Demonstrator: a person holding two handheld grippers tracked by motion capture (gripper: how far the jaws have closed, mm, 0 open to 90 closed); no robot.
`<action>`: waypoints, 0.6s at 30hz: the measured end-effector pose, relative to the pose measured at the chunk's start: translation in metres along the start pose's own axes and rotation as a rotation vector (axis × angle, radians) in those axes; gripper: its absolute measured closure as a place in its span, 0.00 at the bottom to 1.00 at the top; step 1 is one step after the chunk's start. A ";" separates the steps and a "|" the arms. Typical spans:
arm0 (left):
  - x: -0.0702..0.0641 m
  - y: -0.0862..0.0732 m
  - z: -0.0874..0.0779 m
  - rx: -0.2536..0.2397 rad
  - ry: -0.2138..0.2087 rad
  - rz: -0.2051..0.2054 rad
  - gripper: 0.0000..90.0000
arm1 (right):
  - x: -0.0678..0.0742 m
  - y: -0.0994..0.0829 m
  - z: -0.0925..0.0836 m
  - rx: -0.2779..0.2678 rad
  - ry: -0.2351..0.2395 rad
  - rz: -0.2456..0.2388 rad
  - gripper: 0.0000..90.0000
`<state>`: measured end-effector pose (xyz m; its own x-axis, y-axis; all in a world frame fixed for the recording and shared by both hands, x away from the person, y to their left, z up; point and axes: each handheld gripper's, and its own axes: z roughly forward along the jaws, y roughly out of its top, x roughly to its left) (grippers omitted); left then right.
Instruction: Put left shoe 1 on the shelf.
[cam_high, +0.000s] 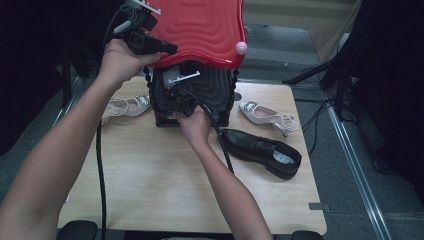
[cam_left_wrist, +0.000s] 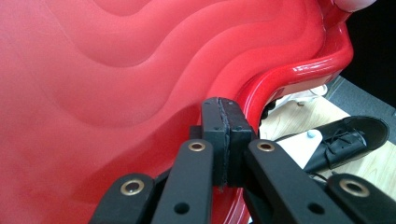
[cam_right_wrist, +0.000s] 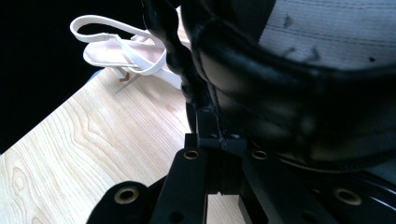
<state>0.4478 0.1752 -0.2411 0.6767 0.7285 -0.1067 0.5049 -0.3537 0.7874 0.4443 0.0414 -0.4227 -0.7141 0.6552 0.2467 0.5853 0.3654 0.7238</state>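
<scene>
Black bag (cam_high: 200, 95) upright at table (cam_high: 165, 190) far edge, red flap (cam_high: 200, 27) lifted up and away. Left gripper (cam_left_wrist: 225, 140) closed, pads against flap. Right gripper (cam_right_wrist: 217, 140) closed, at bag's lower rim.

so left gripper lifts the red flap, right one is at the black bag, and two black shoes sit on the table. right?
No, one black shoe; high view shows the others are white sandals. Left gripper at red flap, right gripper at black bag.

Light wooden table (cam_high: 150, 190) on grey floor (cam_high: 350, 200), dark surroundings.
</scene>
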 end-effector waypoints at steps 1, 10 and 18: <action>0.000 0.000 0.000 0.000 -0.001 -0.001 1.00 | 0.000 0.000 0.001 0.001 0.001 -0.001 1.00; 0.000 0.000 0.000 -0.002 0.000 -0.002 1.00 | 0.000 -0.003 0.006 0.008 0.006 -0.007 1.00; 0.001 0.003 -0.005 -0.006 -0.031 -0.027 1.00 | 0.005 -0.008 -0.016 -0.020 0.047 -0.043 0.97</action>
<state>0.4472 0.1777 -0.2363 0.6797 0.7187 -0.1465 0.5197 -0.3309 0.7877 0.4301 0.0320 -0.4168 -0.7562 0.6069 0.2447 0.5461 0.3794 0.7469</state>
